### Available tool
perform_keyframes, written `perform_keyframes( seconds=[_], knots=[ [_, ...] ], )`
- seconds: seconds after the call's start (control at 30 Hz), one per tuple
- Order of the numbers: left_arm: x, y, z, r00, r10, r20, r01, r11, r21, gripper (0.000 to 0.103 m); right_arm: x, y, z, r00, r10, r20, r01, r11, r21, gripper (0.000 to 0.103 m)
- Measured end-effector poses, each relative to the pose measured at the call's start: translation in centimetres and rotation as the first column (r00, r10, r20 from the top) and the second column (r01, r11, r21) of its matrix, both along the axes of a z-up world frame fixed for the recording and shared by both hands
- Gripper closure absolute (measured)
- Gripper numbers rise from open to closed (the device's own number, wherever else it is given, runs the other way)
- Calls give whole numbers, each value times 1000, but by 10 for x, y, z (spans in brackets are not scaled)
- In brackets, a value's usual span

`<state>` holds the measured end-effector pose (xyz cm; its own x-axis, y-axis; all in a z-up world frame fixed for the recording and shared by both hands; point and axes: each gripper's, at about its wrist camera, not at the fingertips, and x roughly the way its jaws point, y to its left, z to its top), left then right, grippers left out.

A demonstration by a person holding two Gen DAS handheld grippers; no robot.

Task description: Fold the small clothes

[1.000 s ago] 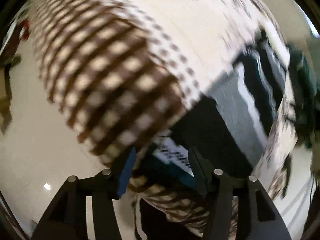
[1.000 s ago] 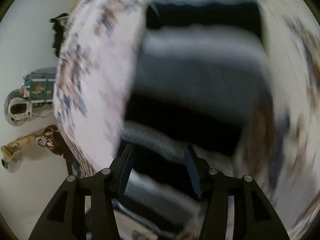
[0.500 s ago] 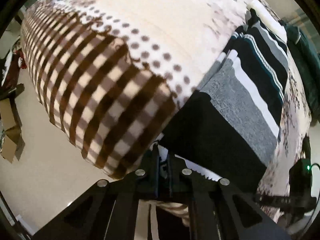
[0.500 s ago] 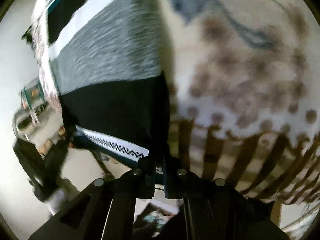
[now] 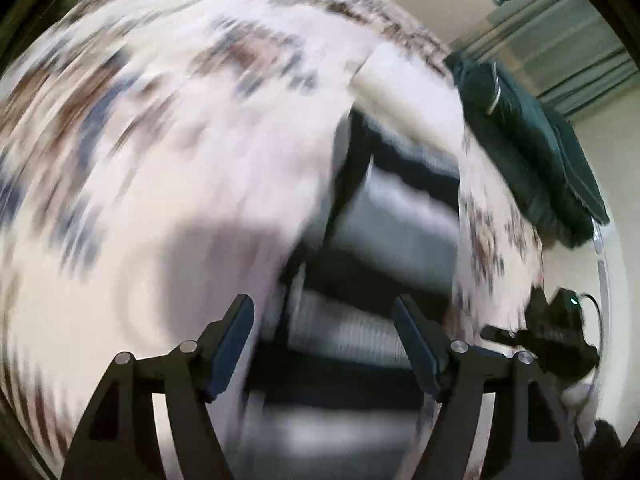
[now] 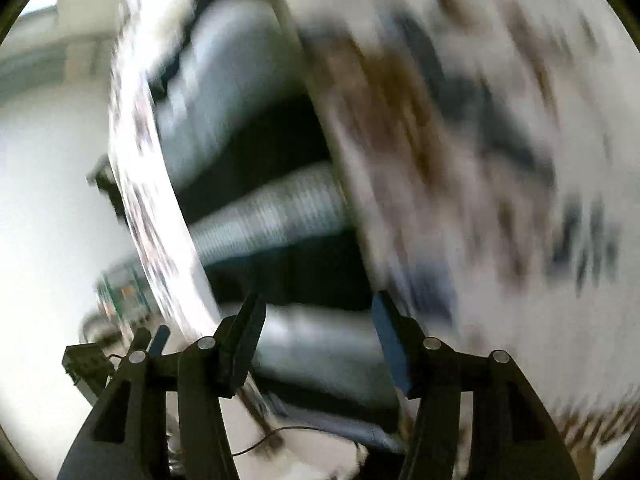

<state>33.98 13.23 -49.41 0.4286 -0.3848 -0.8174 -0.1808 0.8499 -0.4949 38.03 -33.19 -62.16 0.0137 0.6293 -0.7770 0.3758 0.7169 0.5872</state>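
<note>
Both views are badly smeared, so we go by big shapes only. Our left gripper [image 5: 324, 344] stands wide apart w/ nothing pinched; its jaws have just been opening, and the striped garment [image 5: 396, 216] shows thru the gap but neither pad presses on it. Same w/ our right gripper [image 6: 316, 336]: released, jaws just opened, empty, pads clear of the cloth.

The garment, black, grey & white bands, lies on the patterned blanket [image 5: 168, 128]. In the left view it runs from between the fingers up toward the centre-right. In the right view the garment [image 6: 256, 160] runs from the fingers up the centre-left, w/ the blanket [image 6: 480, 140] filling the right side. Whether it's neatly folded we can't tell; too blurred.

In the left view, a dark green cushion [image 5: 532, 160] sits at the blanket's far right edge, and a black device [image 5: 556, 324] w/ a green light shows low right. Floor [image 6: 44, 200] is pale at left in the right view.
</note>
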Motion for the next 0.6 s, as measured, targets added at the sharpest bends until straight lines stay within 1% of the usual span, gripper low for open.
perform_keyframes(
  seconds=[0.03,0.07,0.1,0.13,0.17,0.2,0.23,0.27,0.3,0.33,0.37,0.4,0.43,0.47,0.53,0.57,0.6],
  knots=[
    [31,-3,-4,1000,-22,15,22,1000,-8,33,29,-1,2,999,-10,31,11,1000,-23,45],
    [73,-7,-11,998,-48,29,48,999,-3,33,60,-4,4,998,-18,66,21,998,-52,45],
    [97,-11,-17,997,-73,38,74,997,-8,33,92,-3,6,994,-25,102,33,996,-81,45],
    [122,-14,-24,995,-95,38,95,995,-8,33,122,-2,5,991,-29,128,42,994,-99,45],
    [155,-21,-35,993,-111,29,111,994,2,33,139,-7,5,989,-30,142,46,993,-107,45],
    [173,-25,-44,991,-131,24,131,991,-9,33,167,-8,4,986,-35,163,55,991,-123,45],
    [194,-30,-56,989,-147,3,147,989,1,34,187,-14,1,984,-41,171,64,990,-128,45],
    [205,-33,-61,987,-160,-10,160,987,11,44,208,-17,-4,984,-47,171,72,987,-141,45],
    [216,-36,-69,983,-181,-10,181,983,-2,65,230,-17,-11,984,-59,171,86,983,-160,45],
    [220,-38,-73,981,-191,-12,191,982,-1,97,244,-17,-14,985,-55,166,82,983,-163,45],
    [221,-39,-75,979,-204,2,205,979,-10,97,260,-18,-23,988,-44,147,68,985,-161,45],
    [217,-39,-70,978,-205,34,205,979,6,97,271,-18,-32,993,-34,116,52,986,-160,45],
    [214,-37,-67,978,-203,47,203,979,17,98,278,-20,-37,995,-26,98,43,985,-169,59],
    [208,-31,-62,980,-187,66,187,982,7,98,278,-16,-38,993,-27,113,47,983,-176,98],
    [206,-18,-57,985,-147,85,149,989,-16,98,274,-9,-32,989,-7,150,37,980,-197,98],
    [204,-9,-55,987,-133,91,137,990,-43,98,277,0,-28,984,14,178,23,979,-203,98],
    [205,-4,-56,989,-121,88,126,990,-55,98,277,9,-24,979,43,198,2,975,-222,99]
  ],
)
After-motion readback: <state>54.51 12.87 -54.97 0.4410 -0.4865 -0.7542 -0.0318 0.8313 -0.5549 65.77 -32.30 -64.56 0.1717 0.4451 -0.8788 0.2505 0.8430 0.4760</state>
